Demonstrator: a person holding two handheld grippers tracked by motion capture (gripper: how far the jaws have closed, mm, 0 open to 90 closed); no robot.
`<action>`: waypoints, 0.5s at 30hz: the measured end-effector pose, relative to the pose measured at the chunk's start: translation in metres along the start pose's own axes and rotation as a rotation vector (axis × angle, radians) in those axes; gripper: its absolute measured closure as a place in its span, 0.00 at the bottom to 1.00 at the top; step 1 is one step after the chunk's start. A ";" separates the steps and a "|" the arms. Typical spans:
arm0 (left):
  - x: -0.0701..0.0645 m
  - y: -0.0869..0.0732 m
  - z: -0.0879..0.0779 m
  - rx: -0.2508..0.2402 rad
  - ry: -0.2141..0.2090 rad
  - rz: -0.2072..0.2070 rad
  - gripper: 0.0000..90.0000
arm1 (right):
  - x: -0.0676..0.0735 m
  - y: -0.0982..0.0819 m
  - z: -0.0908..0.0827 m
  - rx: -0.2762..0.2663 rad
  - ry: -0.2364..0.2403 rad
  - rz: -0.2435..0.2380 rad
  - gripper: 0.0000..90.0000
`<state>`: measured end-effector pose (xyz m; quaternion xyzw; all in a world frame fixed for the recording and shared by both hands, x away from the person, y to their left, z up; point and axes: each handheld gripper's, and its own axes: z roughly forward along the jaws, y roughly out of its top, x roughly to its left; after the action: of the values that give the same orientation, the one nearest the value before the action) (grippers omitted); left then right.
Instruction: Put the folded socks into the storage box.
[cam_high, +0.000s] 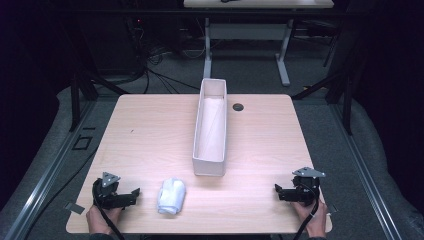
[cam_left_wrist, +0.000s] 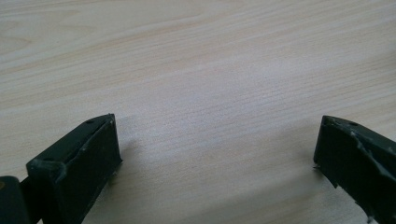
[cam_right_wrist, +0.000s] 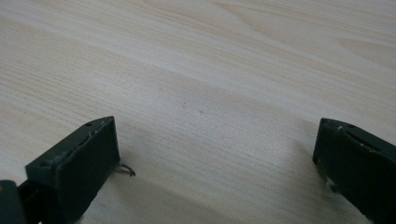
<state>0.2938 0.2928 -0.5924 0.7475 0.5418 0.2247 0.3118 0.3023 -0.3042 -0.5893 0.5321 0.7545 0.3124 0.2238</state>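
On the pale wooden counter (cam_high: 150, 130) a folded white cloth (cam_high: 171, 196) lay near the front edge, a little left of the middle and just in front of the near end of a long, narrow white box (cam_high: 210, 131). The box stood lengthwise, running away from the person toward the far edge, and another white cloth (cam_high: 212, 125) lay inside it along its length. A small dark round grommet (cam_high: 238, 107) sat in the counter to the right of the box's far end. The left gripper (cam_high: 131, 194) rested low at the front left corner, held in a hand (cam_high: 102, 217) that came in from the bottom, its jaws pointing right toward the folded cloth, near it but apart from it. In the left gripper view its jaws stood spread wide with bare wood grain between them, pinching nothing. The right gripper (cam_high: 278, 191) sat at the front right corner in the other hand (cam_high: 312, 217), well apart from the cloth and the box, its jaws pointing left. In the right gripper view those jaws were likewise spread wide over bare counter, holding nothing.
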 end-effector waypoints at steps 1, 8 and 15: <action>0.000 0.000 0.000 -0.001 -0.002 0.003 0.00 | 0.000 0.000 0.000 0.007 0.003 0.000 0.00; -0.001 -0.001 -0.002 0.007 -0.022 0.017 0.00 | -0.001 0.000 0.000 0.003 0.001 0.007 0.00; -0.006 0.000 -0.012 0.044 -0.030 0.029 0.01 | -0.001 0.001 0.000 0.003 0.002 0.010 0.00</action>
<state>0.2834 0.2898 -0.5842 0.7652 0.5309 0.2062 0.3000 0.3032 -0.3049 -0.5892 0.5357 0.7527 0.3128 0.2205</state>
